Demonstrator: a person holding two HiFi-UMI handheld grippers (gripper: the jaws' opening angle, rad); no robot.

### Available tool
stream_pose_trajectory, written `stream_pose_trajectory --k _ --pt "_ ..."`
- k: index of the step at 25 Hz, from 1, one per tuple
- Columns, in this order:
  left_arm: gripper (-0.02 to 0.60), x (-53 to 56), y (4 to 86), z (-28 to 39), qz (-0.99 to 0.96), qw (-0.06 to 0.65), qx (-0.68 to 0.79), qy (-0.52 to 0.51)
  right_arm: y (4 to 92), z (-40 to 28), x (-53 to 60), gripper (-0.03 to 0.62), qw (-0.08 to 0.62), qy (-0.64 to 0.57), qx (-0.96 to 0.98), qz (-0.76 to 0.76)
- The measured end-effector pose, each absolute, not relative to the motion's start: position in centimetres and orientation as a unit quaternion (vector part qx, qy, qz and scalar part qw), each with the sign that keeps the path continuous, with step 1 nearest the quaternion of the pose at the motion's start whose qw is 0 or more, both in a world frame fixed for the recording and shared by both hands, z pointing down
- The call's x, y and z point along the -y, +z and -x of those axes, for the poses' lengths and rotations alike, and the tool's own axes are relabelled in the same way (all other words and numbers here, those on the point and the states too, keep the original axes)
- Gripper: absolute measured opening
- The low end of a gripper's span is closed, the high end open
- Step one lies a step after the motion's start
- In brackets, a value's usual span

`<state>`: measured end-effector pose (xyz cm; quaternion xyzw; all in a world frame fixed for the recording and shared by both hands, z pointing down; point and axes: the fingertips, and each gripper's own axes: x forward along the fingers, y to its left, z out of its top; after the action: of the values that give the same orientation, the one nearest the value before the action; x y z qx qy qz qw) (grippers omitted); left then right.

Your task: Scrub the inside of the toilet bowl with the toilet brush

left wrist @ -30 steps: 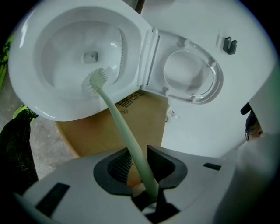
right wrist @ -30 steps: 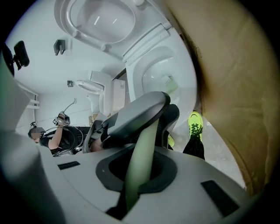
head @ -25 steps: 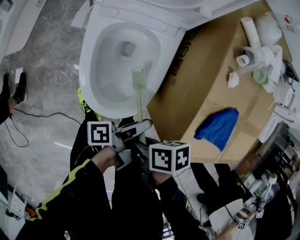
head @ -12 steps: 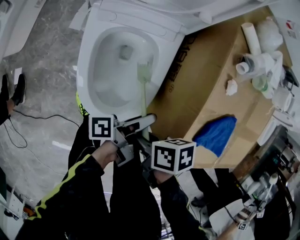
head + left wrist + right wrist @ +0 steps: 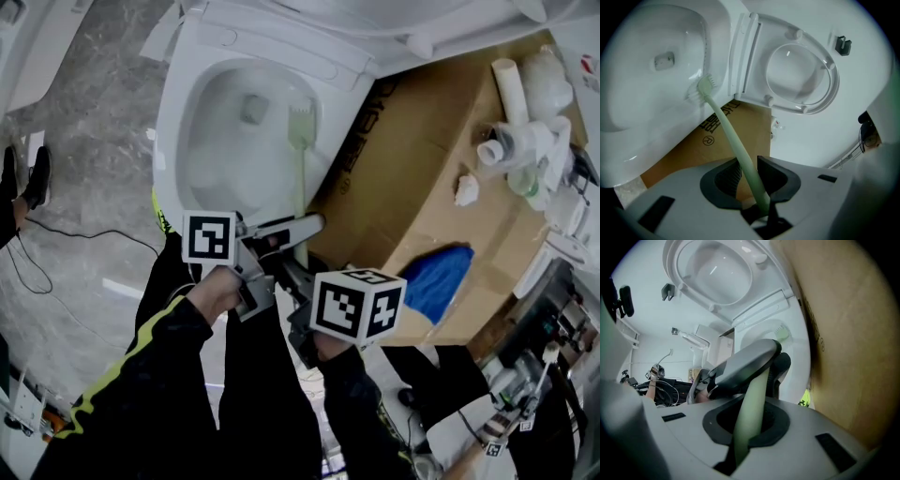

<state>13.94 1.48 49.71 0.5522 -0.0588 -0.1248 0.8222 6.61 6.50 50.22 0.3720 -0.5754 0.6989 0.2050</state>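
The white toilet bowl [image 5: 169, 141] is open, with its lid [image 5: 801, 77] raised. A pale green toilet brush [image 5: 300, 173] reaches into it. Its bristled head [image 5: 300, 122] rests against the bowl's right inner wall, beside the drain hole [image 5: 251, 108]. In the left gripper view the head [image 5: 701, 89] presses on the porcelain. My left gripper [image 5: 295, 232] is shut on the handle [image 5: 740, 154] near the bowl's front rim. My right gripper [image 5: 292, 277] is shut on the same handle [image 5: 750, 413] just behind, with the left gripper [image 5: 745, 366] directly ahead of it.
A large cardboard box [image 5: 422, 187] stands tight against the toilet's right side, bearing a blue cloth [image 5: 436, 281] and white pipe fittings [image 5: 525, 141]. A black cable [image 5: 84, 234] runs over the grey floor at left, near a person's shoe [image 5: 37, 173].
The brush head has slid from the bowl's front up along the right inner wall toward the back. Both grippers moved forward and slightly right with the handle.
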Motion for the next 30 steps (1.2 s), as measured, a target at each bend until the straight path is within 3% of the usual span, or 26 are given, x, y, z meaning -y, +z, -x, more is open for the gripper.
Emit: stream_pose_trajectory --k 30 --pt "0.106 5.6 51.2 -8.7 -0.579 0.79 0.1 -0.174 52.4 -2.1 -0.3 0.017 0.231 0.669 0.617 -0.344"
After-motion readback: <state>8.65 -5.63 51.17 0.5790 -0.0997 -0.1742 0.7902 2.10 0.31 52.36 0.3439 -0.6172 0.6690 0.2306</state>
